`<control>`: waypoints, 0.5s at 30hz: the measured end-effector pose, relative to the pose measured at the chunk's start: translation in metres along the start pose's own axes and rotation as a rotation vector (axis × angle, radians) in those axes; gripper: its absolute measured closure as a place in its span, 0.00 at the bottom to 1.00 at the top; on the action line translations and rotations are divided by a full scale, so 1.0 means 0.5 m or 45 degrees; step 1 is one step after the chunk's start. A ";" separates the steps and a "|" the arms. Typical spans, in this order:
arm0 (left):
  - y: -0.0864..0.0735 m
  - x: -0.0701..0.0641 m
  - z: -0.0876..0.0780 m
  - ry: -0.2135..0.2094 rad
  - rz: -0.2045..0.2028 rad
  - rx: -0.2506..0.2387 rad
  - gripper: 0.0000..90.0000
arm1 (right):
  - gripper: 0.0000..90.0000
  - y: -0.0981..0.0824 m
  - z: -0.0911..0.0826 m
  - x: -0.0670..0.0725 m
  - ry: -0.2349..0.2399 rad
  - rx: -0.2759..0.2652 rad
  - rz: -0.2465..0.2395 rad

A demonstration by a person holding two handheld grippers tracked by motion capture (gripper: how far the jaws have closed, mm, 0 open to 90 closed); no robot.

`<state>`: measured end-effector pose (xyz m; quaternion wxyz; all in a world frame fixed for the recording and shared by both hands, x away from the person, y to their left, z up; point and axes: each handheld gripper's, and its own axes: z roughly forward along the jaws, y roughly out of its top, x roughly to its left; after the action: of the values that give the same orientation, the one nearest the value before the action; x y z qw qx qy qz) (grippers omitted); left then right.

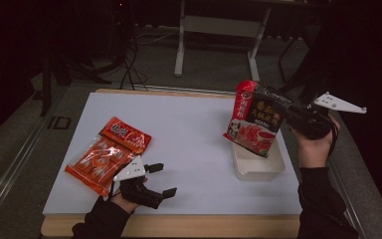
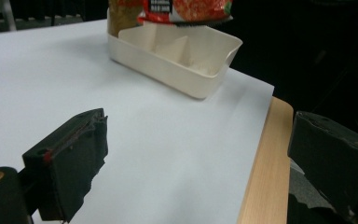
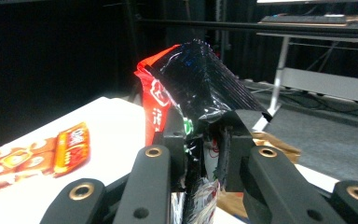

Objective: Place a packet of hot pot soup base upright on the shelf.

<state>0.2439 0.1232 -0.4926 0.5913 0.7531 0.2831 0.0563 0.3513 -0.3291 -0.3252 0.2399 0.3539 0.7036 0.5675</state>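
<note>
Where the tabletop (image 1: 189, 225) shows its bare wooden edge nearest the person, white paper (image 1: 189, 144) covers the rest. Left tongs (image 1: 160, 179) rest low at the near left, spread wide, holding nothing. Just beyond them an orange snack packet (image 1: 107, 154) lies flat, long axis running diagonally. Right tongs (image 1: 283, 112) clamp a red-and-black pouch (image 1: 254, 118), hanging tilted over a white tray (image 1: 258, 162). Dark room behind; white desk legs (image 1: 180, 45) on grey floor.
</note>
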 end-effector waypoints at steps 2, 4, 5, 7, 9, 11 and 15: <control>0.000 0.000 0.000 0.000 0.000 0.000 0.06 | 0.85 0.000 0.001 -0.006 -0.011 -0.002 0.003; -0.020 0.005 -0.003 0.005 -0.022 0.009 0.06 | 0.85 0.000 0.005 -0.024 -0.037 0.005 -0.002; -0.023 0.007 -0.003 0.007 -0.027 0.009 0.06 | 0.85 0.000 0.007 -0.030 -0.044 0.012 -0.005; -0.026 0.009 -0.003 0.006 -0.039 0.006 0.06 | 0.85 -0.001 0.013 -0.040 -0.050 0.020 -0.009; -0.027 0.010 -0.003 0.006 -0.039 0.005 0.06 | 0.85 -0.002 0.017 -0.048 -0.068 0.023 -0.009; -0.027 0.009 -0.002 0.003 -0.036 0.002 0.06 | 0.85 -0.004 0.020 -0.057 -0.080 0.018 -0.003; -0.031 0.010 0.001 -0.006 -0.041 0.011 0.06 | 0.85 -0.012 0.029 -0.078 -0.089 0.009 -0.007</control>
<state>0.2427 0.1272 -0.5082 0.5893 0.7513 0.2939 0.0439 0.3852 -0.3507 -0.3371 0.2645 0.3726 0.6977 0.5517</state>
